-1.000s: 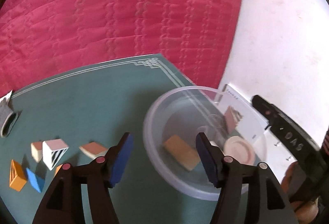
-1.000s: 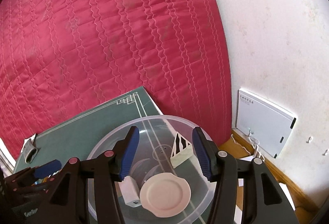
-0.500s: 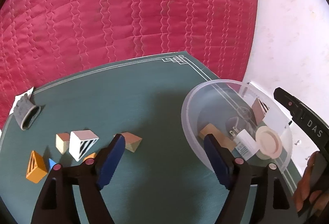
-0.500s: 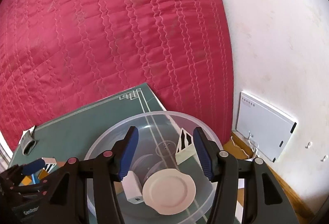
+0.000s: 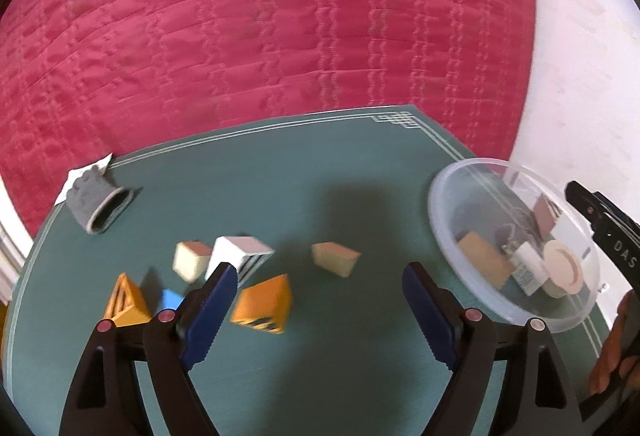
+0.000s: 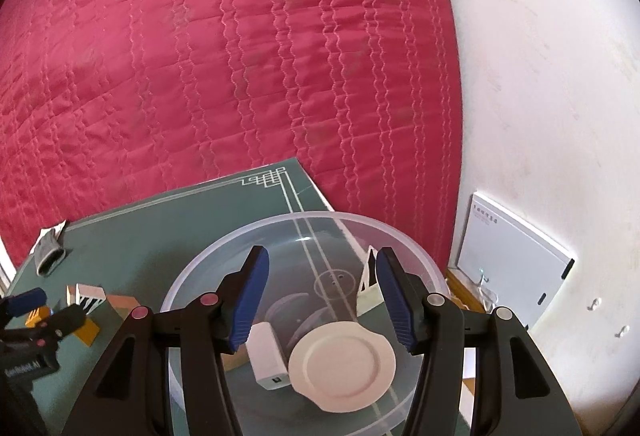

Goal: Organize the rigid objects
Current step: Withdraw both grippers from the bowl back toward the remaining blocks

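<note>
Blocks (image 5: 262, 302) loose at 9 o'clock of bowl (image 5: 448, 220). Left gripper (image 5: 316, 312) opening, empty; right gripper (image 6: 322, 300) half-open, empty. Could've knocked neighbours: tight cluster.

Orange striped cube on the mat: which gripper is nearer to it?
Left. The left gripper, jaws opening, hovers right by the orange cube; the right gripper hangs over the clear bowl, farther off.

The worktop (image 5: 304, 196) is viewed obliquely downward from both wrists; the clear bowl (image 6: 200, 276) is seen close from the right, and is shared with the left view.
</note>
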The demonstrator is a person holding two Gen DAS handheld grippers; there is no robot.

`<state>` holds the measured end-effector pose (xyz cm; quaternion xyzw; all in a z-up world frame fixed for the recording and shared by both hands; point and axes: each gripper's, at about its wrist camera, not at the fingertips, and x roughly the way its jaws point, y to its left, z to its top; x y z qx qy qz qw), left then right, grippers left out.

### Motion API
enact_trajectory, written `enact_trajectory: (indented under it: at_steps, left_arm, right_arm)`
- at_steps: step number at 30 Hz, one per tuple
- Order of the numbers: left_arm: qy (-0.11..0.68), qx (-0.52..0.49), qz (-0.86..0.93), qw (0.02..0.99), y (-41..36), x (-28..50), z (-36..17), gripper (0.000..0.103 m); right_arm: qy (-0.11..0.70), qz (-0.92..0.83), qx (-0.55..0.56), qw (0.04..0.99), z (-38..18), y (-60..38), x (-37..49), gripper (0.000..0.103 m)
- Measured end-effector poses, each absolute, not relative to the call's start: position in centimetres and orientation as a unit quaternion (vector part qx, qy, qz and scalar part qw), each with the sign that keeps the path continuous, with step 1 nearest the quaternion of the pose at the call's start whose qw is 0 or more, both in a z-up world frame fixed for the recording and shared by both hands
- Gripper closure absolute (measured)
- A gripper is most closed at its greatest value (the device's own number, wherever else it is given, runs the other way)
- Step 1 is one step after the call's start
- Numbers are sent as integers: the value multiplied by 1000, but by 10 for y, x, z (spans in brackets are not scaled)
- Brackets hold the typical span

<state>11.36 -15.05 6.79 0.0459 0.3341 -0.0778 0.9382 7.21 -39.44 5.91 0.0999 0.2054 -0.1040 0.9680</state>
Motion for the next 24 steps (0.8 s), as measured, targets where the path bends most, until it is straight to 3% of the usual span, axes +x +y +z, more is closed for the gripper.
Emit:
enact_trajectory:
  at_steps: [24]
  left_arm:
    - [356, 9, 42, 933, -43, 105, 55, 13]
  right_arm:
    - [211, -84, 80, 970, 55, -381, 72, 45]
